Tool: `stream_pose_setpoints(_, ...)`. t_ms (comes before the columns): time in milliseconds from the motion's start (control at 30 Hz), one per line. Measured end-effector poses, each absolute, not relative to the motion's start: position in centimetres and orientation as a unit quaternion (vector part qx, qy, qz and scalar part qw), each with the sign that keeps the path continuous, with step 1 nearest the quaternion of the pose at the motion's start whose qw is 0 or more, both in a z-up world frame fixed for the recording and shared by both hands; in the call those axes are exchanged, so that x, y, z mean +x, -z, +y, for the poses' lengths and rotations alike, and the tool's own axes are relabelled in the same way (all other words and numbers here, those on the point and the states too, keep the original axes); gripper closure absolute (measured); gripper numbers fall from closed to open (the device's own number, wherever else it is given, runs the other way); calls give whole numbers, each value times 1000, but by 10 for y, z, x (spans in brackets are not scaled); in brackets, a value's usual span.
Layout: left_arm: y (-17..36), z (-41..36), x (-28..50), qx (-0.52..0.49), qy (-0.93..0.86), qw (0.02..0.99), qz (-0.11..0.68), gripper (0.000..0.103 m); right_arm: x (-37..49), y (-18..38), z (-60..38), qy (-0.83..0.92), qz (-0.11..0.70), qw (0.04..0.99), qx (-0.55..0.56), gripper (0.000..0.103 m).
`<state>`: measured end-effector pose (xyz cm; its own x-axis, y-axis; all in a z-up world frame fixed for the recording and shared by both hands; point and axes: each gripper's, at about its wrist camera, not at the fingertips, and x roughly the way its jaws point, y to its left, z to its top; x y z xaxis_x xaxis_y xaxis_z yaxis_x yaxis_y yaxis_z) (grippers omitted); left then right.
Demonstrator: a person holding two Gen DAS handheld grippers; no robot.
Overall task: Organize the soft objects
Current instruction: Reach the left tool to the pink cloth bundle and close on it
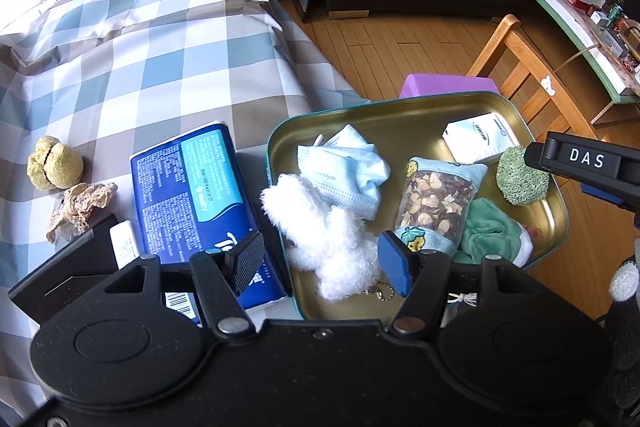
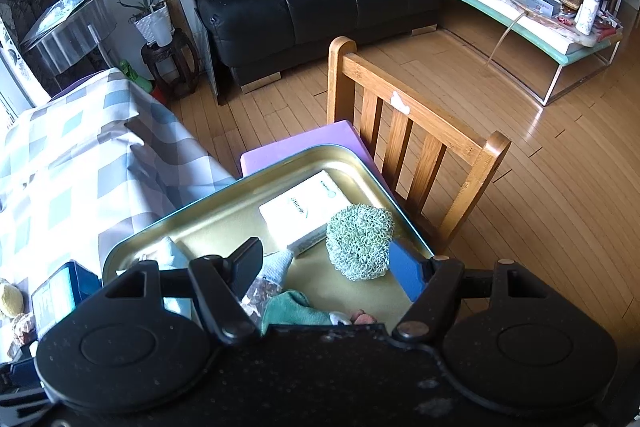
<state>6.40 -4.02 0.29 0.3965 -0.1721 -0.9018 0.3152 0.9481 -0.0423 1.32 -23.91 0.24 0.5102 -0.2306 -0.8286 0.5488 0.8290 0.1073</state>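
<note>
Fluffy white plush (image 1: 320,227) visible only in left view, green scrubber (image 2: 359,242) in both, both tools spread, empty.

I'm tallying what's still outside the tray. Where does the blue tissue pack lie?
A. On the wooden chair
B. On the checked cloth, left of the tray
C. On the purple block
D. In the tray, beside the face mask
B: the blue tissue pack lies on the checked cloth, just left of the tray's rim.

1 tray (image 1: 404,109), approx 7 soft items inside, 1 blue tissue pk (image 1: 200,203), 2 grippers
</note>
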Motion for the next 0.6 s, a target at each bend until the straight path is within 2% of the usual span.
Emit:
stream_pose_setpoints(400, -8, 15, 64, 48, 108, 839, 531, 43, 12, -1, -216, 210, 436, 863, 145, 32)
stream_pose_setpoints(500, -9, 34, 64, 39, 92, 842, 530, 38, 12, 0, -209, 206, 436, 866, 135, 32)
stream_pose_setpoints(600, -11, 54, 63, 34, 77, 846, 527, 38, 11, 1, -202, 199, 436, 869, 124, 32)
